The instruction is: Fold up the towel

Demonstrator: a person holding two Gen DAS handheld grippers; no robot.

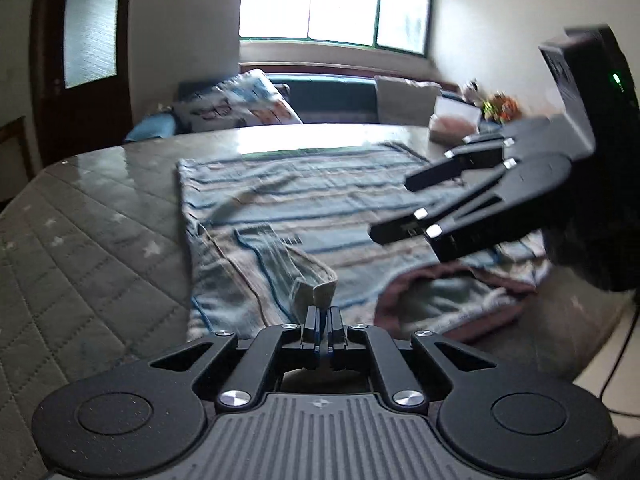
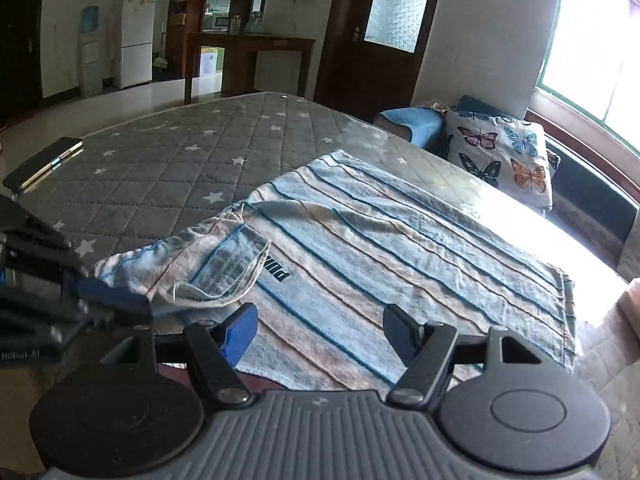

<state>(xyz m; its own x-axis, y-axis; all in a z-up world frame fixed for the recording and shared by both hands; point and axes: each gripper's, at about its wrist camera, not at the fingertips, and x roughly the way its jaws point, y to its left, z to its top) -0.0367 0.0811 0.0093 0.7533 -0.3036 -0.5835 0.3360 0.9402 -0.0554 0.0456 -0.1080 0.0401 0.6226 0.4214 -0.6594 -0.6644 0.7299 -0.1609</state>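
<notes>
One striped towel point(image 2: 400, 248), in bands of pale blue and beige with thin dark blue lines, lies spread over the grey quilted, star-printed mattress point(image 2: 180, 160), its far edge flat and its near part rumpled. A near corner is lifted and doubled back over the cloth, and the left tongs point(image 1: 322, 314) are pressed together on that raised corner, pinching the fold of fabric that stands up just beyond their tips. The right tongs point(image 2: 320, 328) hang spread above the towel's near edge, blue-padded fingers point(image 2: 240, 336) well apart with only striped cloth showing below the gap and nothing gripped. In the left wrist view the right tongs reach in from the right above the towel's right side, blurred. In the right wrist view the left tongs enter from the left as a dark, smeared shape, so their tips are hard to make out there. A dark flat device point(image 2: 44, 164) lies near the mattress's far left edge; what it is cannot be told. Beyond the mattress a butterfly-print cushion point(image 2: 500, 156) leans under the bright, washed-out window point(image 1: 336, 0).
</notes>
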